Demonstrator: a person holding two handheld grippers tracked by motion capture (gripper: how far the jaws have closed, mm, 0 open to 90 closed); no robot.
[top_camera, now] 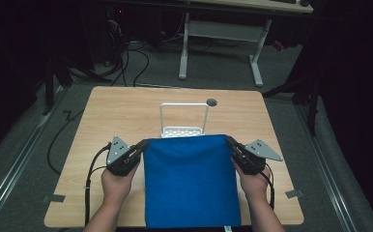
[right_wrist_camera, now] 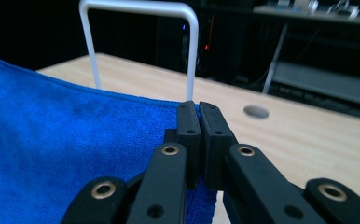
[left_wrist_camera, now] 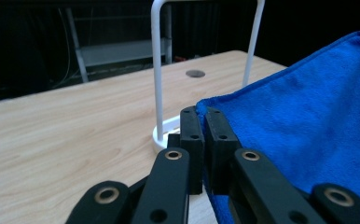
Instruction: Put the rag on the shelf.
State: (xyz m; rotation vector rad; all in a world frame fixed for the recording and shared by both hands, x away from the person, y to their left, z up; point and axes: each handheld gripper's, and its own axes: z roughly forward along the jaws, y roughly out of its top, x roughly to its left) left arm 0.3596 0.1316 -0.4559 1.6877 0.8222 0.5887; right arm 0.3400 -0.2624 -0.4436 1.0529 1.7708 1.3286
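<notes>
**Blue cloth held taut by two corners**

A blue cloth (top_camera: 190, 181) is stretched above the wooden table (top_camera: 126, 111), its long axis running from the white rack (top_camera: 183, 118) toward the near edge. Each far corner is clamped by the left gripper (top_camera: 141, 146) and right gripper (top_camera: 231, 143).

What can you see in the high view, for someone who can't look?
Two hands hold a blue cloth stretched over a wooden table, the left tool and right tool each pinching a far corner. A white rack stands just behind it.
</notes>
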